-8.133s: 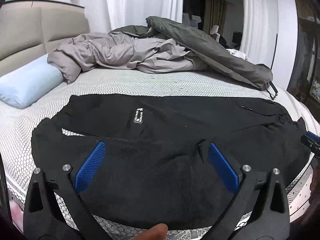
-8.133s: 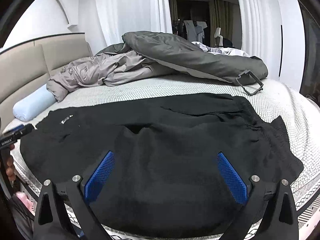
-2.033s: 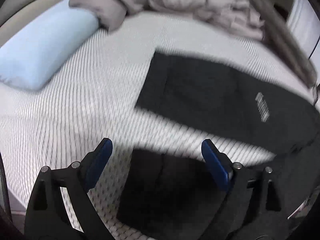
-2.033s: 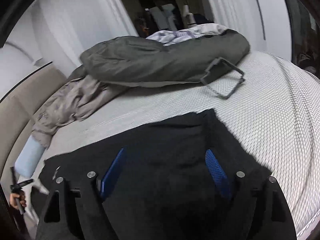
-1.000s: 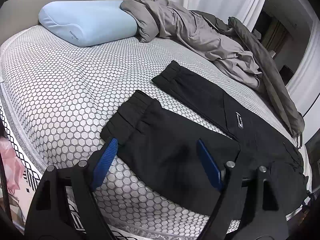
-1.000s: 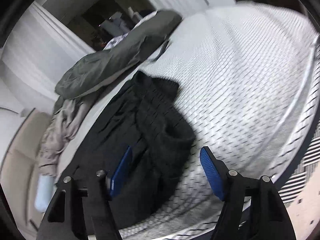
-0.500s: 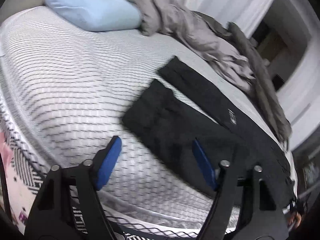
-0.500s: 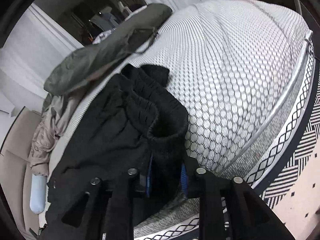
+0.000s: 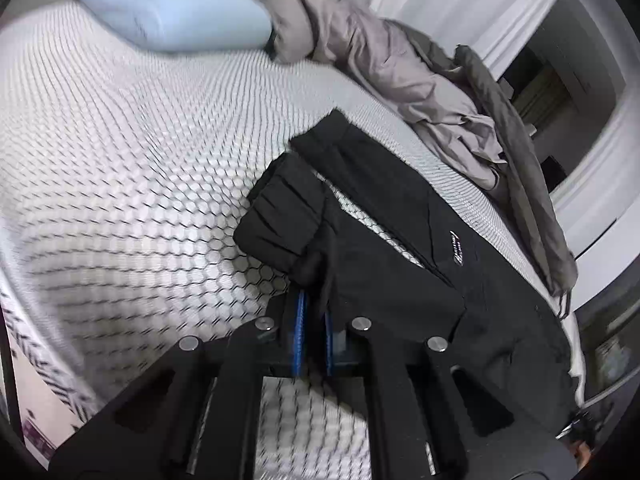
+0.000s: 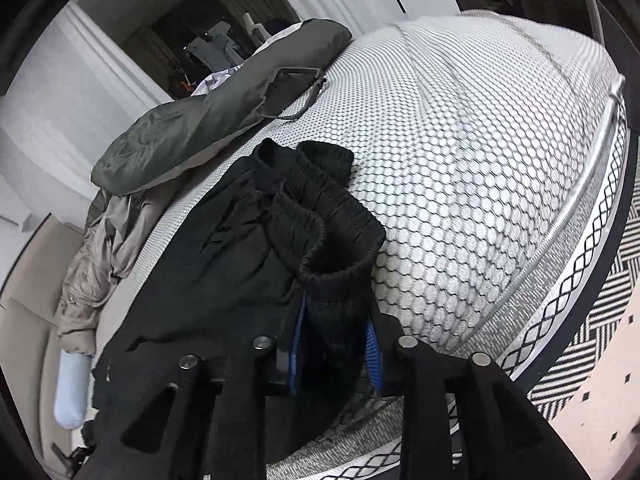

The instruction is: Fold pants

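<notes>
Black pants (image 9: 400, 280) lie spread along the near edge of the bed, a white logo (image 9: 456, 246) on the far leg. My left gripper (image 9: 314, 300) is shut on the near leg just behind its elastic cuff (image 9: 280, 220), which bunches up above the blue pads. In the right wrist view the pants (image 10: 224, 264) run away to the left. My right gripper (image 10: 335, 324) has the ribbed waistband (image 10: 340, 280) between its blue pads. Its jaws are closing and they press on the thick fabric.
The mattress (image 9: 120, 140) has a white honeycomb cover. A light blue pillow (image 9: 172, 8) and a crumpled grey duvet (image 9: 400, 64) lie at the back. A dark grey cover (image 10: 208, 120) lies beyond the waistband. The bed edge (image 10: 580, 280) and a patterned rug (image 10: 592, 340) are at the right.
My left gripper's jaws went from wide apart to shut on the near leg by its cuff, which now bunches up. My right gripper closed on the waistband and still holds it.
</notes>
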